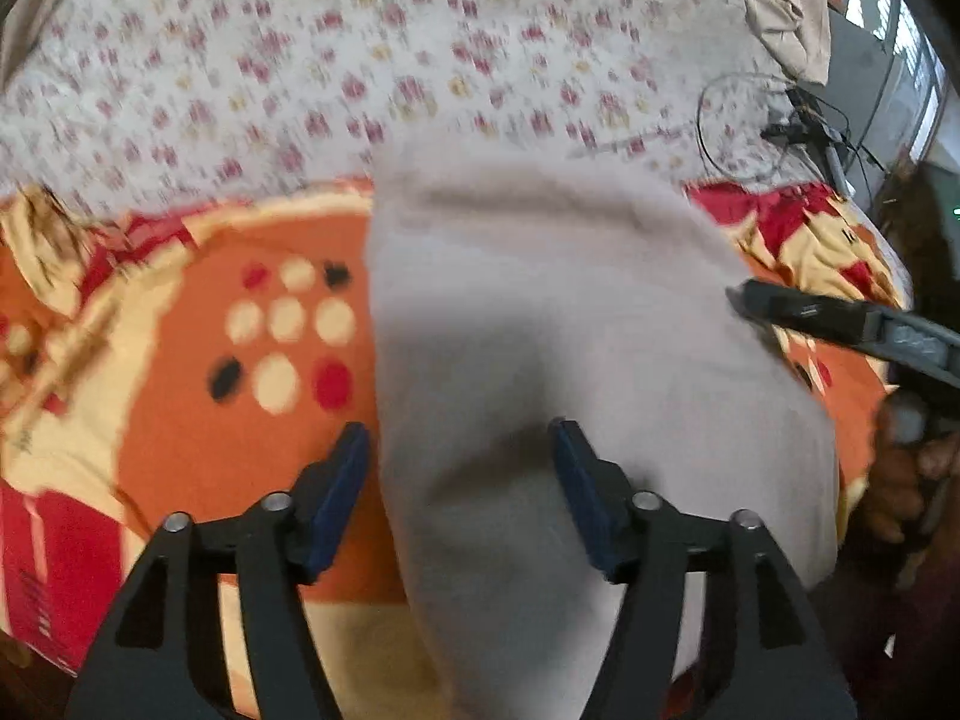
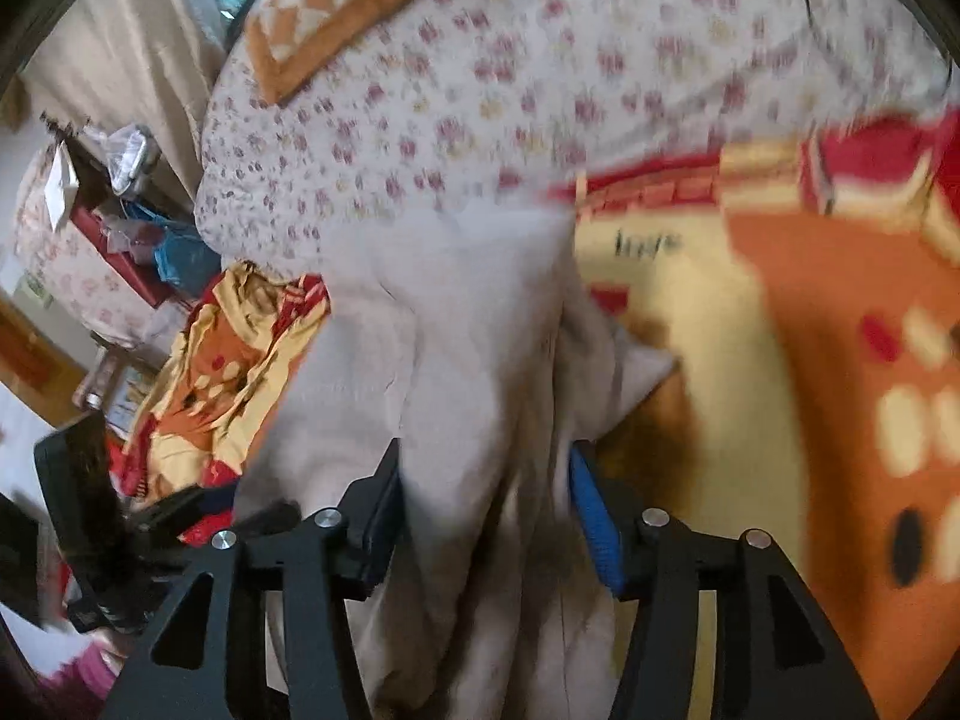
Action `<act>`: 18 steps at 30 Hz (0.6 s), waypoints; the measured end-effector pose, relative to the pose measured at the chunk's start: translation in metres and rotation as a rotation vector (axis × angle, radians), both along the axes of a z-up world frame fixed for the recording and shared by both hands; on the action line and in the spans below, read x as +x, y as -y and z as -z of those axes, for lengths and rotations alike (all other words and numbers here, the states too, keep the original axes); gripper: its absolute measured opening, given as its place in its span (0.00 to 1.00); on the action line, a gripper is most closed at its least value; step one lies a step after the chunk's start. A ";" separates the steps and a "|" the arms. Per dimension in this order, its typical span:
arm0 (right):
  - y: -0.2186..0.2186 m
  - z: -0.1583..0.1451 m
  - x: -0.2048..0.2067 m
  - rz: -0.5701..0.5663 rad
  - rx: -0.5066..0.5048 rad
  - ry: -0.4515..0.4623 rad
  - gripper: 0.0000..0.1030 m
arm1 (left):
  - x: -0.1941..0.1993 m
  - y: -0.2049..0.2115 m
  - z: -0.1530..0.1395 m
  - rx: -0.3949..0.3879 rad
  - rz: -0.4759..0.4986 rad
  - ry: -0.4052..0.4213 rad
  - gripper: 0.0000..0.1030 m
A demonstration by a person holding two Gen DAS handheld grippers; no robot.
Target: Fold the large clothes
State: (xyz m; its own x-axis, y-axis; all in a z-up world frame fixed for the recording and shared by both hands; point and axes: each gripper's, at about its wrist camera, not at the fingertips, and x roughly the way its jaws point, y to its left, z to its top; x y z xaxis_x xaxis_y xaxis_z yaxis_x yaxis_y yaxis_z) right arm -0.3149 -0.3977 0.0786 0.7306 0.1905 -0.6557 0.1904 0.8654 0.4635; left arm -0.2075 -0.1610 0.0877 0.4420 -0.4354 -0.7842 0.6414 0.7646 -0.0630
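A pale beige garment [image 1: 540, 300] lies folded into a long strip on an orange, red and cream blanket [image 1: 198, 438]. My left gripper [image 1: 459, 444] is open, its jaws spread over the garment's left edge with cloth between them. The right gripper's finger [image 1: 840, 324] shows at the right of the left wrist view, over the garment's right edge. In the right wrist view the garment [image 2: 456, 330] runs away from me, and my right gripper [image 2: 483, 480] is open with bunched cloth lying between its jaws. Both views are motion-blurred.
A white floral bedsheet [image 1: 360, 60] covers the bed beyond the blanket. An orange patterned pillow [image 2: 342, 6] lies at the far end. Black cables [image 1: 780, 120] lie at the bed's right side. Cluttered shelves [image 2: 114, 198] stand beside the bed.
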 end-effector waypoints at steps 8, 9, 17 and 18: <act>-0.041 -0.038 0.052 -0.067 -0.079 0.016 0.48 | 0.051 0.026 0.014 0.071 -0.138 0.006 0.69; -0.046 -0.032 0.068 -0.057 -0.116 -0.022 0.46 | 0.053 0.027 0.019 0.075 -0.145 -0.005 0.69; -0.007 0.038 0.105 0.120 -0.253 -0.231 0.35 | 0.056 0.043 0.042 0.053 -0.134 -0.045 0.75; -0.005 0.039 0.102 0.116 -0.244 -0.217 0.35 | 0.053 0.046 0.043 0.057 -0.131 -0.034 0.75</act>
State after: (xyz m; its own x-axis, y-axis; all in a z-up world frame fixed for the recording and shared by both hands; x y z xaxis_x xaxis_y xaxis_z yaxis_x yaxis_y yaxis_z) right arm -0.2129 -0.3931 0.0398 0.5769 -0.0671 -0.8141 0.3656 0.9124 0.1838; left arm -0.1546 -0.2067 0.0448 0.4648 -0.3300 -0.8216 0.5344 0.8444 -0.0368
